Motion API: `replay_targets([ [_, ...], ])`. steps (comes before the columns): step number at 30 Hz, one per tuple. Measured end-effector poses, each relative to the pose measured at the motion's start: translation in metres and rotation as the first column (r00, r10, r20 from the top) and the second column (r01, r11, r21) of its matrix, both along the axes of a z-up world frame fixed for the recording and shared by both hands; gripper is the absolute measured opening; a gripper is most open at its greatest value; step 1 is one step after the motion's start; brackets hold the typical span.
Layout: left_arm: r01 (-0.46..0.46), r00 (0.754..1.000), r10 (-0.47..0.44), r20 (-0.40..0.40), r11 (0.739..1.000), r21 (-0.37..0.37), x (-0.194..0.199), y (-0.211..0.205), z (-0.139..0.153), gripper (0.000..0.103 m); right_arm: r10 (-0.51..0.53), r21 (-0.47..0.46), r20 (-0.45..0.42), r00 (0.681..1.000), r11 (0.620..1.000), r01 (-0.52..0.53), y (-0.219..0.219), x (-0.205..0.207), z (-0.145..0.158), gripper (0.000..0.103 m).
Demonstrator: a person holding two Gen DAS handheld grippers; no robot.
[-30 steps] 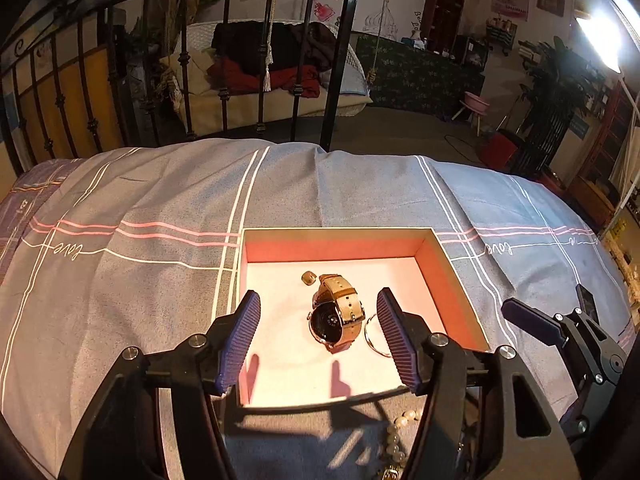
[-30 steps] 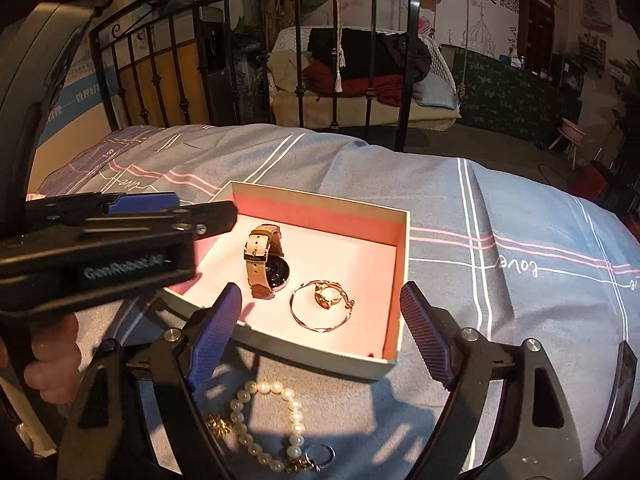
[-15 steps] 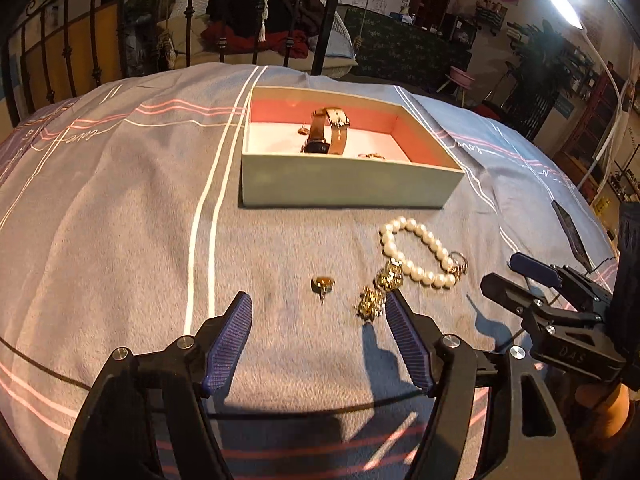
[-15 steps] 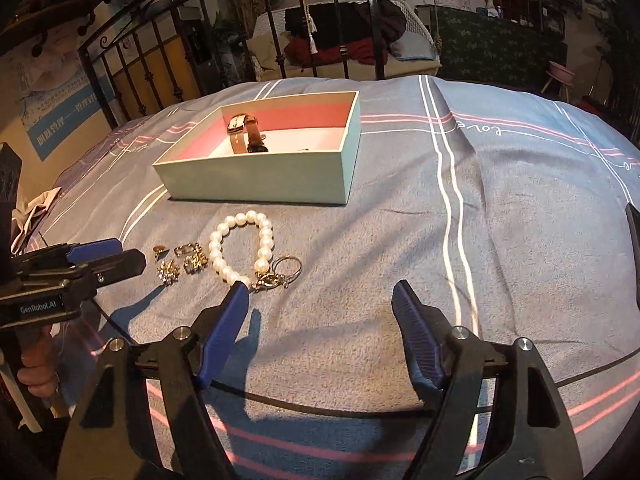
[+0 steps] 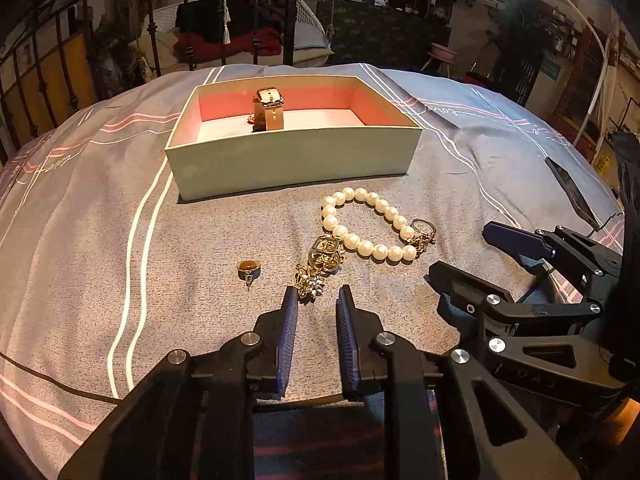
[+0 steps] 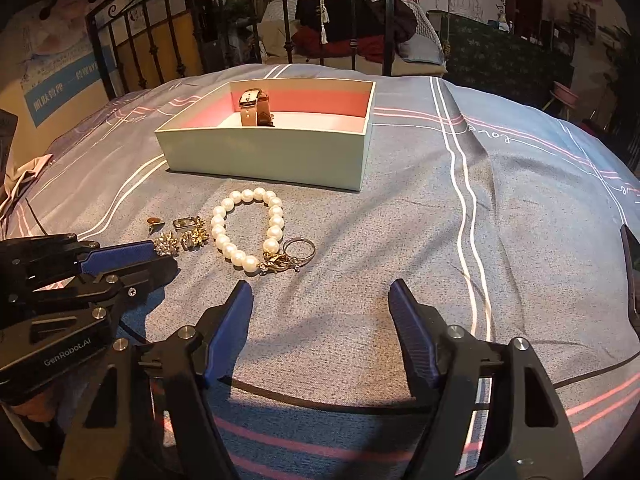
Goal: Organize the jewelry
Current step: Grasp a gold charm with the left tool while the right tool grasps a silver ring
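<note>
On the grey striped bedspread (image 5: 80,216), a small amber-stone gold ring (image 5: 249,267) lies at the left gripper's (image 5: 317,300) 11 o'clock. That gripper's blue jaws have just been closing to a narrow gap, nothing between them, a gold brooch cluster (image 5: 316,272) just beyond its tips. At its 1 o'clock lies the white pearl bracelet (image 5: 366,222). The pale green open box (image 5: 292,156) holding a tan-strapped watch (image 5: 269,110) sits at 12. The right gripper (image 6: 320,300), narrowing, gapes wide and empty.
</note>
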State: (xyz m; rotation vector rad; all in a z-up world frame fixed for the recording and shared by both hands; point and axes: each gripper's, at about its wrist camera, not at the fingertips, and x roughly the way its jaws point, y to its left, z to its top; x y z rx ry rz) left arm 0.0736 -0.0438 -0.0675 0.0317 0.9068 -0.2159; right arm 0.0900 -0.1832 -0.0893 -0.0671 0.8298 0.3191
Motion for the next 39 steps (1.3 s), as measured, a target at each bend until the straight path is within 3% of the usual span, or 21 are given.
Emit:
replay_targets([
  [3, -0.017, 1.0, 0.016, -0.01, 1.0, -0.007, 0.007, 0.002, -0.002, 0.009, 0.002, -0.019, -0.008, 1.0, 1.0, -0.002, 0.0, 0.004, -0.002, 0.064],
  [9, -0.017, 1.0, 0.016, -0.008, 0.999, -0.028, 0.009, 0.007, -0.002, 0.009, 0.033, -0.039, -0.026, 0.999, 0.999, -0.034, 0.004, 0.018, -0.001, 0.051],
  [16, -0.038, 0.999, 0.038, -0.008, 0.998, -0.044, 0.008, 0.017, 0.0, 0.009, 0.077, 0.013, -0.042, 0.996, 0.997, -0.077, 0.002, 0.027, 0.003, 0.048],
  [18, -0.037, 0.999, 0.037, -0.009, 0.998, -0.049, 0.008, 0.018, 0.0, 0.009, 0.065, 0.03, -0.05, 0.997, 0.998, -0.064, -0.003, 0.027, 0.002, 0.043],
  [29, -0.033, 0.999, 0.036, 0.022, 0.991, -0.127, 0.0, 0.029, 0.006, 0.009, 0.123, -0.085, -0.047, 0.991, 0.988, -0.126, 0.024, 0.045, 0.001, 0.04],
  [33, -0.028, 0.999, 0.033, 0.03, 0.989, -0.143, -0.002, 0.032, 0.008, 0.009, 0.146, -0.099, -0.042, 0.988, 0.984, -0.15, 0.028, 0.044, 0.001, 0.022],
  [39, -0.017, 0.999, 0.023, 0.045, 0.991, -0.134, -0.005, 0.03, 0.009, 0.009, 0.125, -0.067, -0.021, 0.992, 0.99, -0.126, 0.021, 0.034, 0.005, 0.02],
])
